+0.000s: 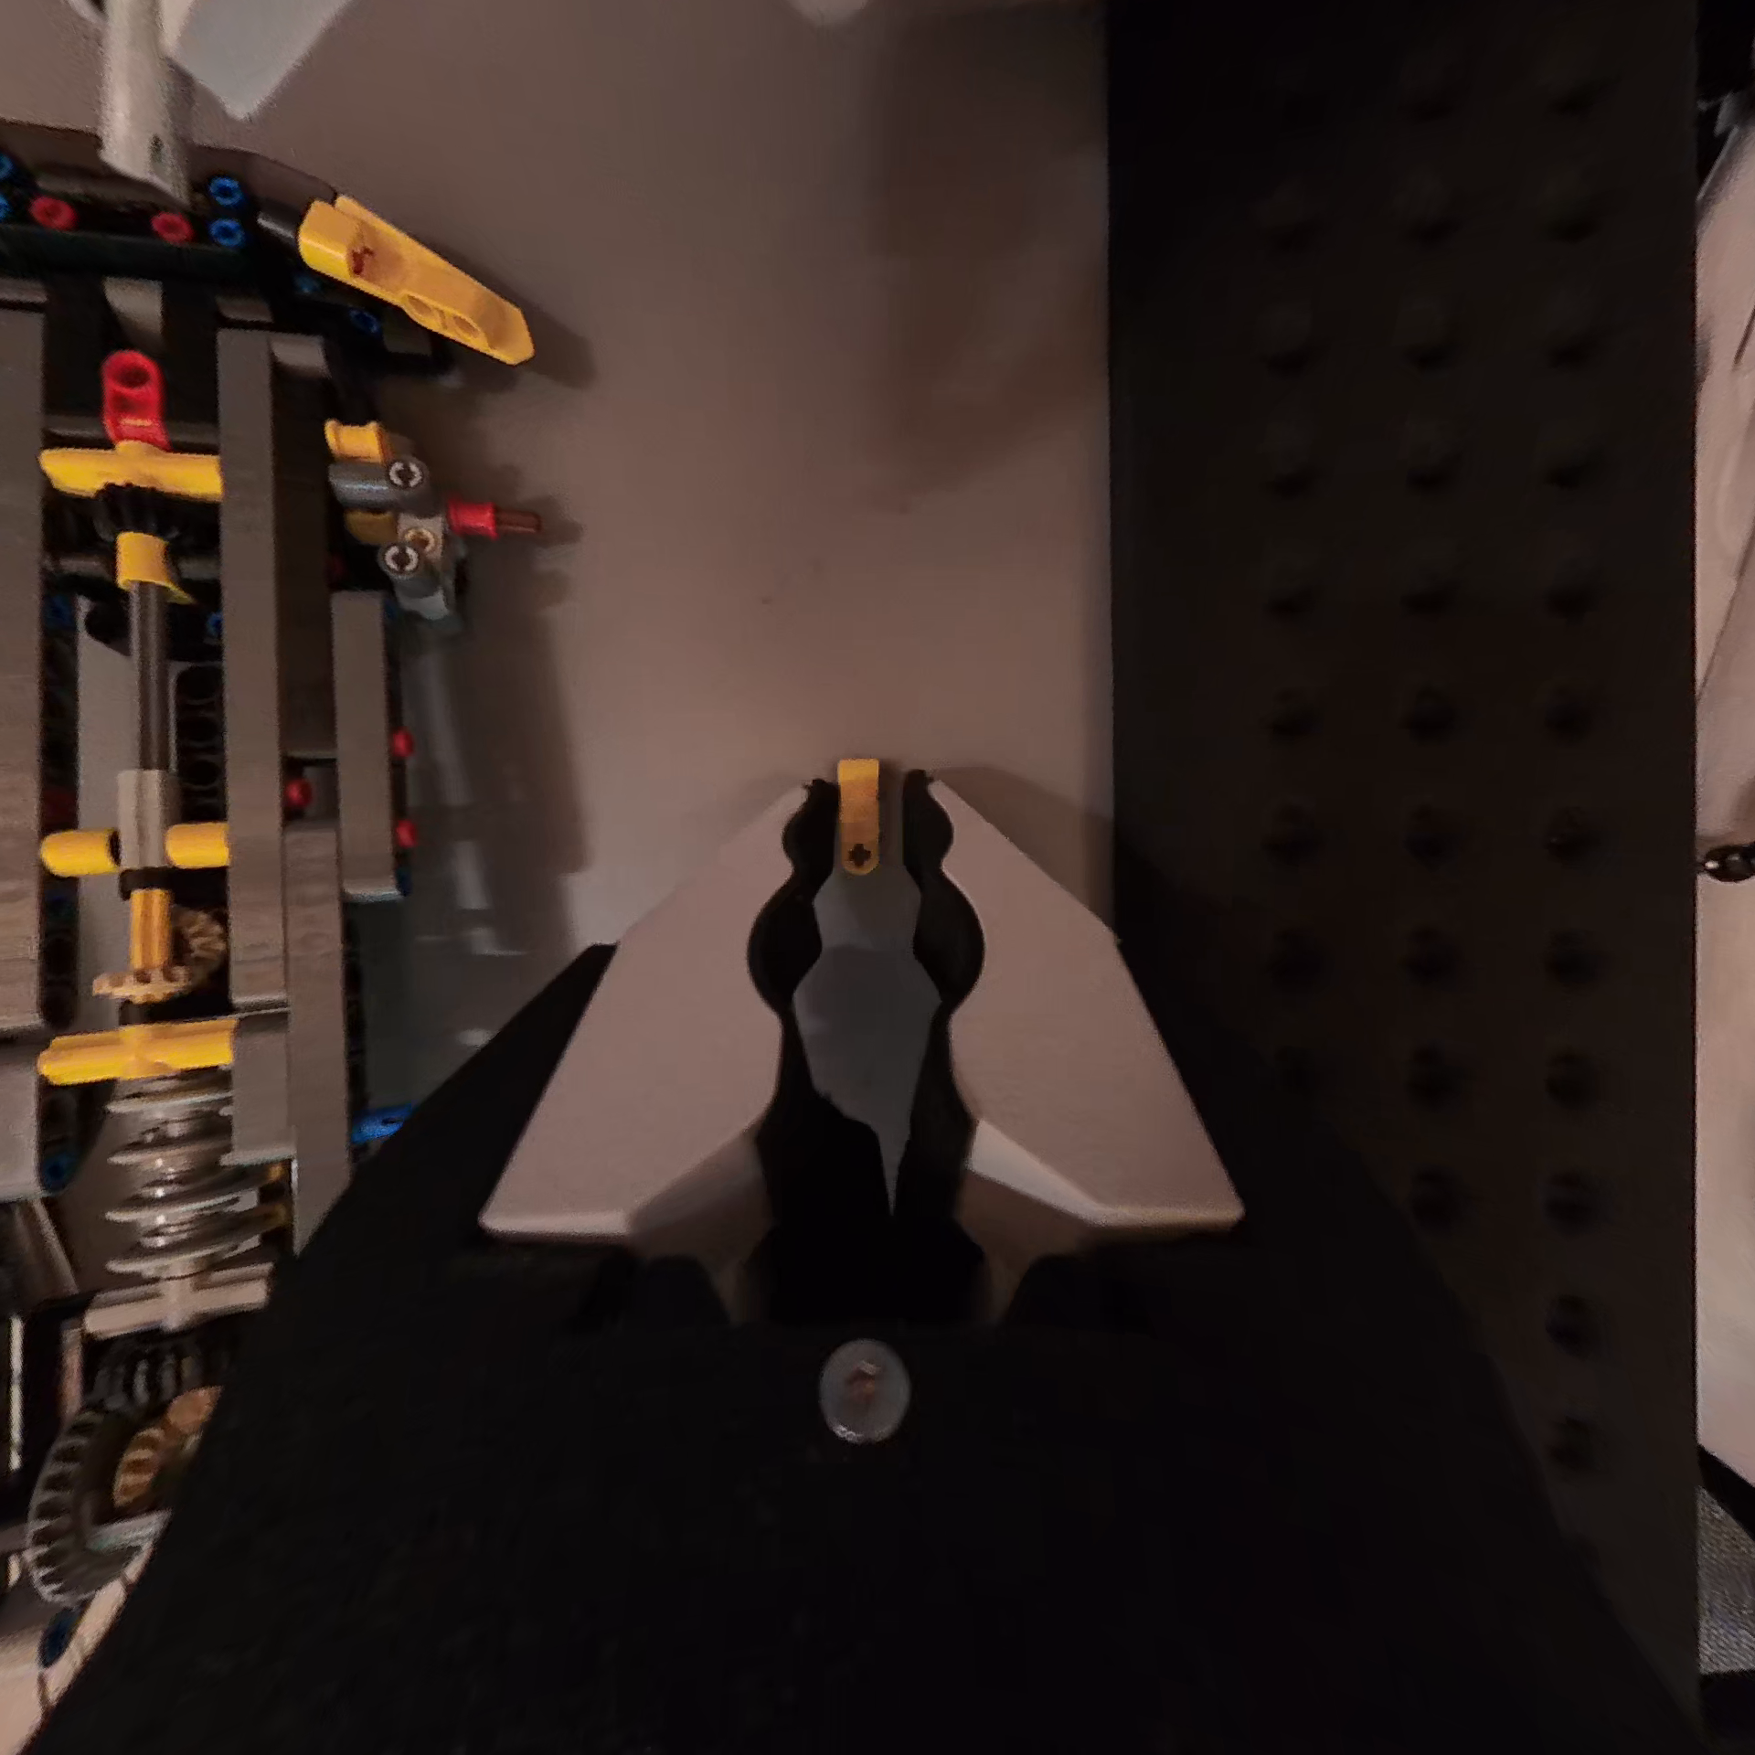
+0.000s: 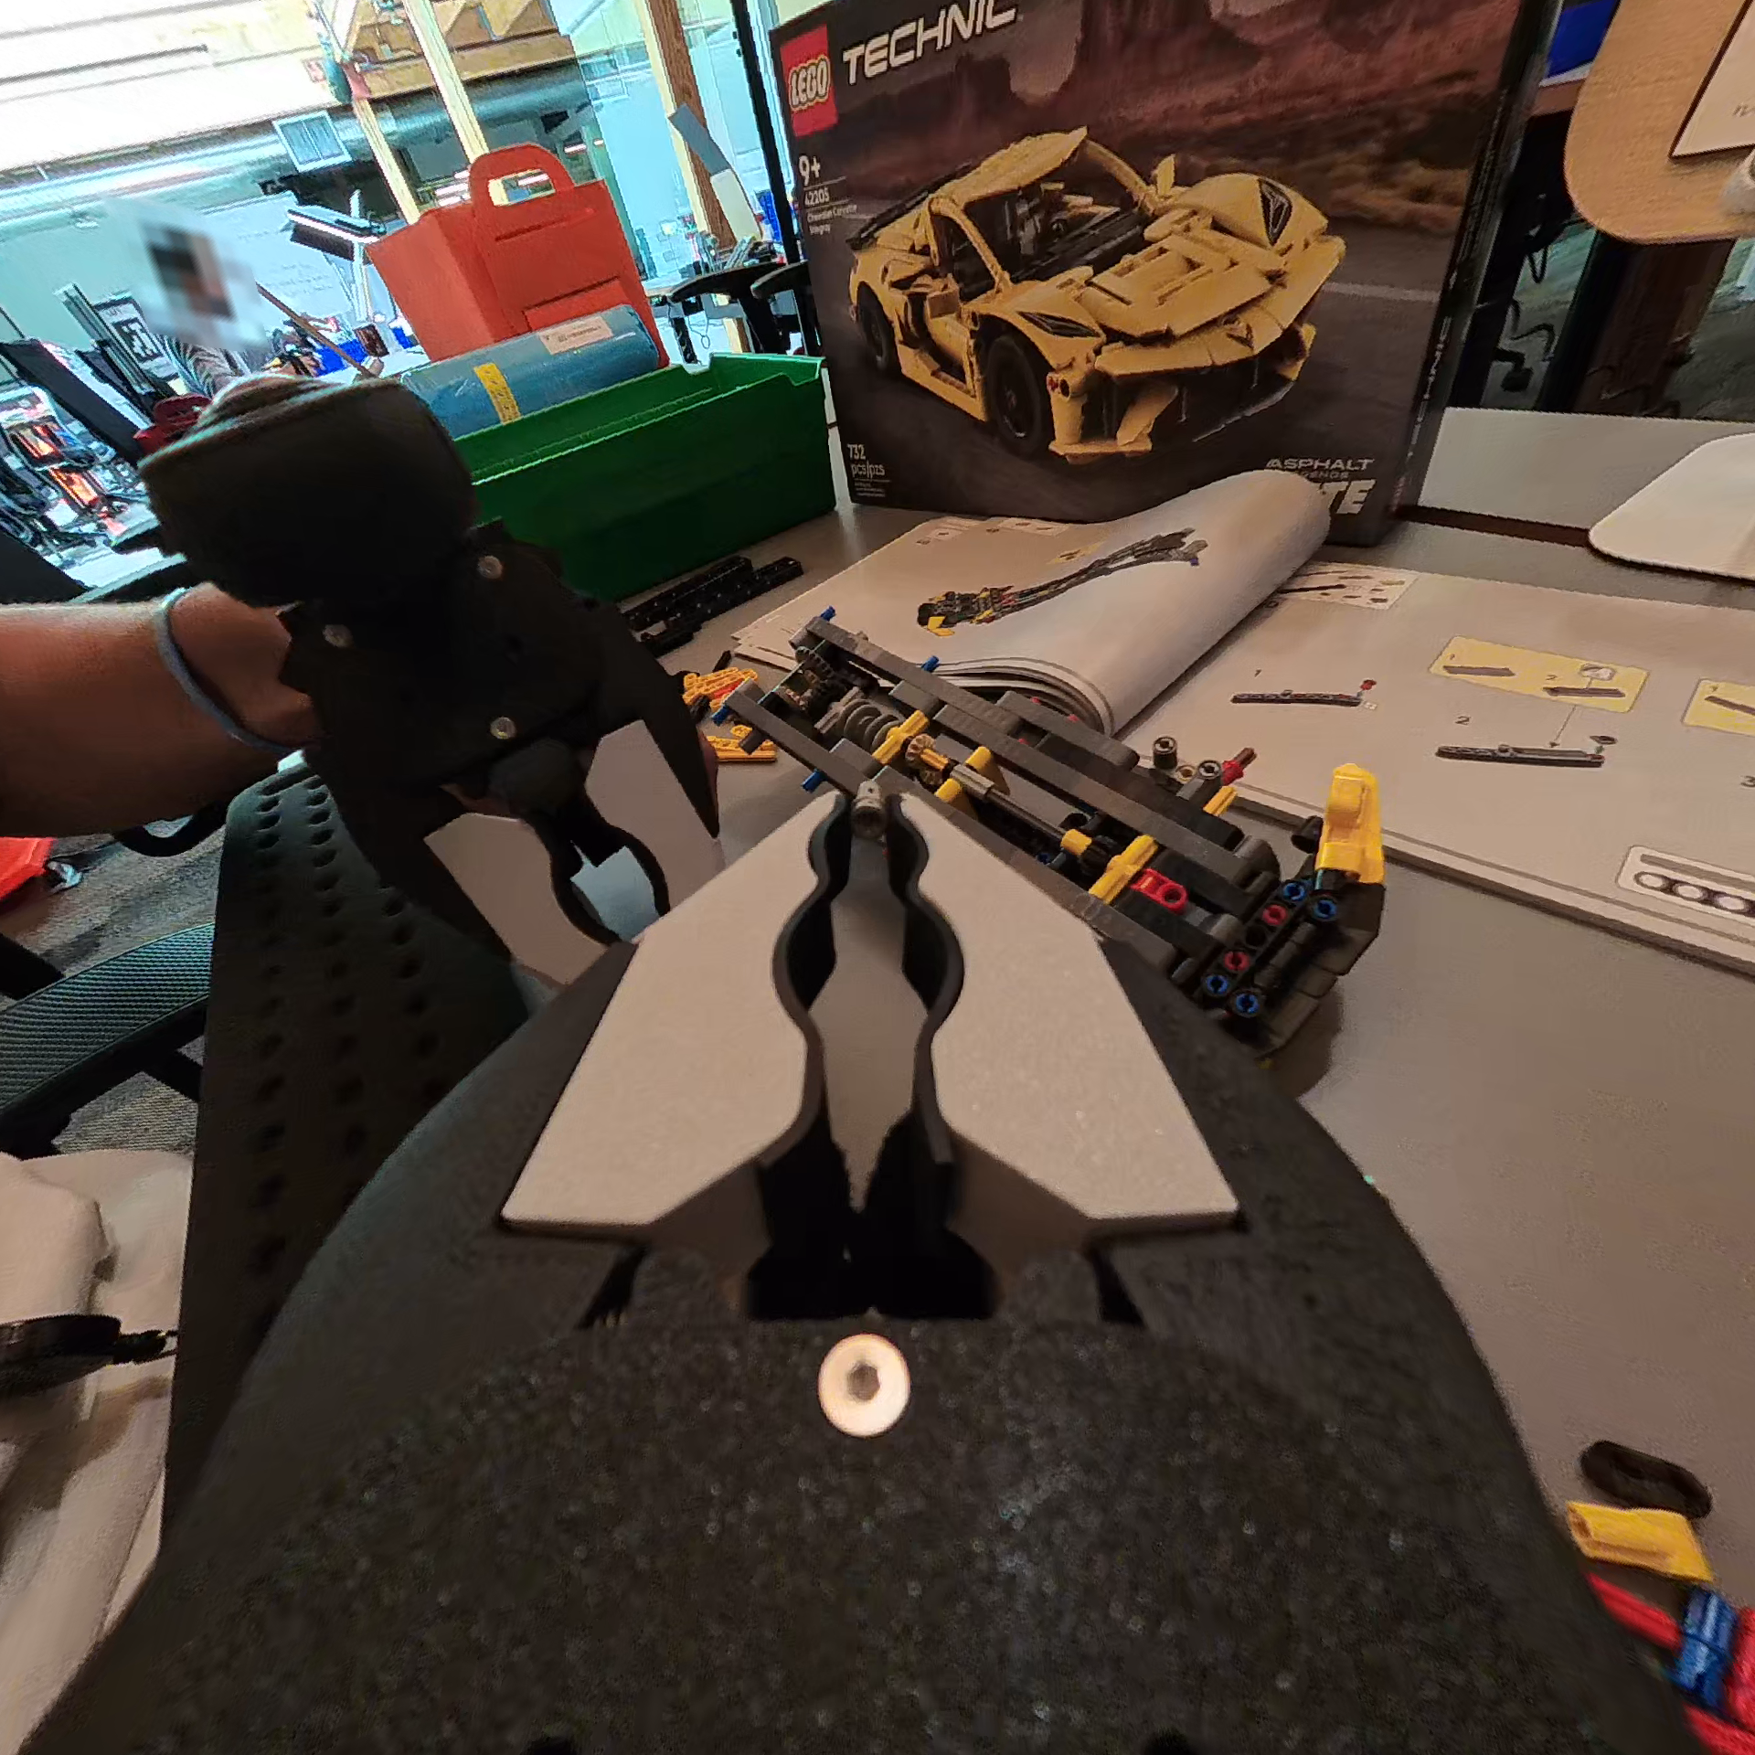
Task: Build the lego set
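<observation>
Left gripper [image 1: 859,788] closed on a small yellow connector [image 1: 859,828], pinched at the very fingertips, cross-shaped hole facing the camera; held over bare table [image 1: 807,427] near the front edge, just beside a black perforated chair back [image 1: 1405,760]. Right gripper [image 2: 866,807] closed on a small grey piece [image 2: 866,815] at its tips; exact type not discernible, and contact with the frame behind it not confirmable. Partly built chassis [image 2: 1045,817] lying flat toward the middle of the table, one end overlapping the open instruction booklet [image 2: 1187,608], yellow panel [image 2: 1353,821] fitted at its near right end. Left gripper also visible in the right wrist view [image 2: 608,893], well left of the chassis at the table's left edge, held by a hand [image 2: 228,684]. Loose yellow parts [image 2: 731,712] lying beyond the far end of the chassis; set box [image 2: 1140,266] standing at the back edge; green bin [image 2: 665,456] to its left. Judged step: bringing both held pieces to the chassis for fitting. Recommended: align the cross hole squarely with its axle before pressing, push along the axis, brace the chassis against sliding. Risk: tip-only grip likely to let the connector rotate or pop out under side load.
</observation>
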`<state>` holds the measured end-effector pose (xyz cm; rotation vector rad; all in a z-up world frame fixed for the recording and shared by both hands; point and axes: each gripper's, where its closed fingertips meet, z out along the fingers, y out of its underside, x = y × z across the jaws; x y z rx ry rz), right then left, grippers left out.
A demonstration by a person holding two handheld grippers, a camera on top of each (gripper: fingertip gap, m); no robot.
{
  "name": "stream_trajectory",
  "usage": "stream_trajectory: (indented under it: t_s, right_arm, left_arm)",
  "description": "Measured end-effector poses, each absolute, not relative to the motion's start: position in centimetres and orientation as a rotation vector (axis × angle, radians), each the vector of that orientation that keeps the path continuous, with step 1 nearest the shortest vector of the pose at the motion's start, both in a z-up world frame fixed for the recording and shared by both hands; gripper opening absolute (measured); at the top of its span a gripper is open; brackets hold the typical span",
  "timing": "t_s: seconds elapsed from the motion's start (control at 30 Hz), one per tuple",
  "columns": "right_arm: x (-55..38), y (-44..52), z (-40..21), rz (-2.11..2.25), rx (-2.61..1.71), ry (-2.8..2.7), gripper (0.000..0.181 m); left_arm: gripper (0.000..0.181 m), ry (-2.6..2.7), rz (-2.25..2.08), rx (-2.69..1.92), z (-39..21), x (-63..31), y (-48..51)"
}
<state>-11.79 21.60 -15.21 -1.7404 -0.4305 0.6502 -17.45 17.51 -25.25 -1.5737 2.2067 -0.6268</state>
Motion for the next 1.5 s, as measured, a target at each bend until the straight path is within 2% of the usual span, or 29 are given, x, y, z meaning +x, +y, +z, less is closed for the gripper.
stream_trajectory:
  t_s: [0.33, 0.4, 0.5, 0.57, 0.7, 1.5]
  right_arm:
    - [-11.7, 21.6, -15.1, 0.621, -1.738, -0.433, 0.005]
    - [-10.4, 21.9, -14.4, 0.561, -1.716, -0.368, 0.005]
    - [-9.0, 22.0, -13.7, 0.446, -1.706, -0.263, 0.005]
    - [-10.0, 21.8, -12.8, 0.538, -1.664, -0.177, 0.005]
    - [-10.5, 22.1, -11.2, 0.639, -1.539, -0.026, 0.005]
    - [-10.9, 23.2, -12.3, 0.526, -1.603, -0.053, 0.005]
  left_arm:
    - [0.007, 2.145, -0.620, -1.550, -25.0, -16.7, 19.0]
    - [0.007, 1.915, -0.747, -1.545, -22.1, -14.7, 20.3]
    - [0.007, 1.462, -1.074, -1.503, -14.8, -12.4, 22.2]
    - [0.006, 1.300, -1.098, -1.466, -12.9, -12.0, 23.4]
    - [0.007, 1.211, -1.005, -1.438, -13.5, -11.6, 24.0]
    - [0.006, 1.093, -0.890, -1.425, -13.3, -11.1, 23.6]
